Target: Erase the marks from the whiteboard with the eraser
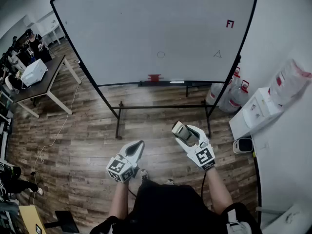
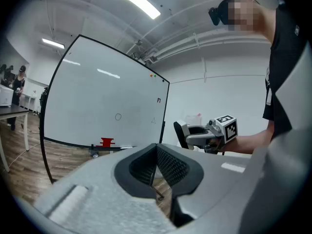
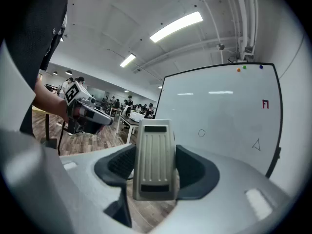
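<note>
The eraser [image 1: 181, 130] sits clamped between the jaws of the right gripper [image 1: 185, 133], standing on end with its ribbed grey back [image 3: 155, 160] facing that gripper's camera and its far end poking out past the fingertips. The right forearm [image 1: 214, 189] reaches forward from the person's body, holding the gripper out over the wooden floor [image 1: 87, 130], well short of the whiteboard [image 1: 146, 28]. The left gripper [image 1: 138, 147] hangs a little lower and closer to the body on the other outstretched forearm [image 1: 118, 201], angled inward toward the right one; its jaws are pressed together with nothing between them, the dark pads [image 2: 168, 167] meeting along a thin line. Both marker cubes point back toward the person. On the board, a small red mark [image 1: 229, 24] shows near the upper right corner, with a faint circle [image 1: 161, 54] and a faint triangle [image 1: 217, 54] lower down. A red object [image 1: 154, 77] rests on the tray [image 1: 195, 83] along the board's bottom edge
</note>
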Tool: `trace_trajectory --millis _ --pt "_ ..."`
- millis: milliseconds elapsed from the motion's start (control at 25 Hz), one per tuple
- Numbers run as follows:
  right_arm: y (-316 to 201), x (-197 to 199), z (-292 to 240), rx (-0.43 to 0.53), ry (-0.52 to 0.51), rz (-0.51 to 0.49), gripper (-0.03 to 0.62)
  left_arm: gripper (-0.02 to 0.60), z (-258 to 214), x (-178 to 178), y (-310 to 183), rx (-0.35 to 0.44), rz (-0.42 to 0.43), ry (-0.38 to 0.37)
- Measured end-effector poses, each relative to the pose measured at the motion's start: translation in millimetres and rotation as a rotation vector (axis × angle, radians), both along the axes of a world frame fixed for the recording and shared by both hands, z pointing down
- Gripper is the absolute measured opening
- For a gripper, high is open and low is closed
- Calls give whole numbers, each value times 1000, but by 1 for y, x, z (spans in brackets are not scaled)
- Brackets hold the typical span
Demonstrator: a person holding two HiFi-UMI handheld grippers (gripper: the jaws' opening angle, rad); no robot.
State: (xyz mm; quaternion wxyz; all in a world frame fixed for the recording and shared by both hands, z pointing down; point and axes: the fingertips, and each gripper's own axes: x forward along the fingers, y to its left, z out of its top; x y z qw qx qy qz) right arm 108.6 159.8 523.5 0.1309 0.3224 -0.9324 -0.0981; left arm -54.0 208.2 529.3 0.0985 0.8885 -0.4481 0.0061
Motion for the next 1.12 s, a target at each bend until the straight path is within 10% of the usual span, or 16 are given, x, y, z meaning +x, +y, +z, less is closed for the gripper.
trace_trajectory --millis 1120 --pt "-34 -17 8 -61 -2 -18 258 11 0 -8 -26 -2 1 1"
